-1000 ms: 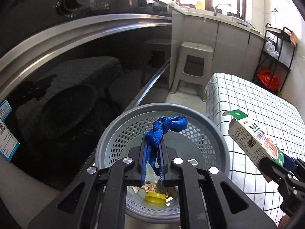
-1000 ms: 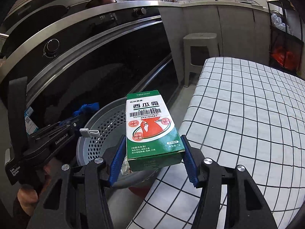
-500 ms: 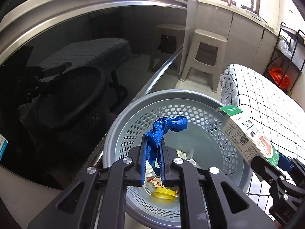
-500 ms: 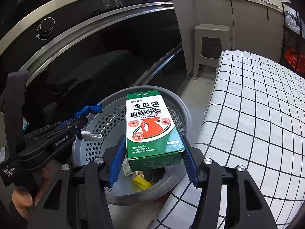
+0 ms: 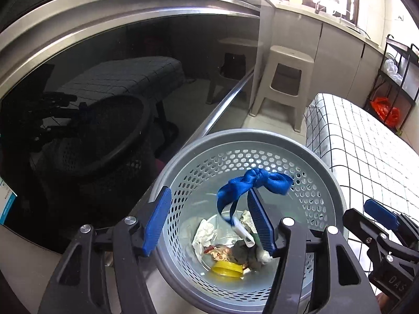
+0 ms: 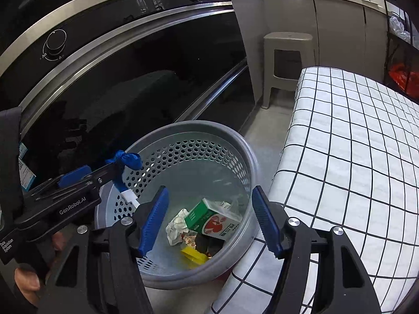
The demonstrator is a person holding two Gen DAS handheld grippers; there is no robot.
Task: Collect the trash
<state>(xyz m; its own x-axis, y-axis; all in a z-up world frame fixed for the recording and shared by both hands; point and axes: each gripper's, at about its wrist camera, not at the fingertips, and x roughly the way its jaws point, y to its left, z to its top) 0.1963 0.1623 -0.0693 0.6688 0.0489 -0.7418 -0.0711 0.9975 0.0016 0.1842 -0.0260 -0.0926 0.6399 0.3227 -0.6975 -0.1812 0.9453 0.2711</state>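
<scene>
Both of my grippers hang over the grey perforated basket (image 6: 199,141), which fills the lower middle of each view. My left gripper (image 5: 209,219) has just been opening — its blue pads now stand well apart, and the blue ribbon (image 5: 251,183) is draped over the tip of the right-hand pad, its knot up top and its white clip (image 5: 243,231) dangling below, inside the basket's rim. Nothing presses on the ribbon from both sides; it merely hangs on that one finger. From the right wrist view the same ribbon (image 6: 128,159) shows at centre left, bunched at the fingertip of the left gripper (image 6: 99,175), with a hand (image 6: 26,282) gripping the handle at the lower left edge.

My right gripper (image 6: 209,219) has also just been widening, and its jaws are spread with nothing between them. The green and white carton (image 6: 212,219) lies in the basket's bottom, tilted on the other rubbish: a crumpled white tissue (image 6: 176,226), a yellow lid (image 6: 193,255), and some darker scraps I cannot make out clearly. In the left wrist view the right gripper (image 5: 379,214) pokes in at the lower right edge.

The basket stands touching the white table with its black-checked cloth (image 6: 353,157) at the right, beside the dark glass oven door (image 6: 131,78) at the upper left. A beige plastic stool (image 6: 288,60) stands at upper centre.
</scene>
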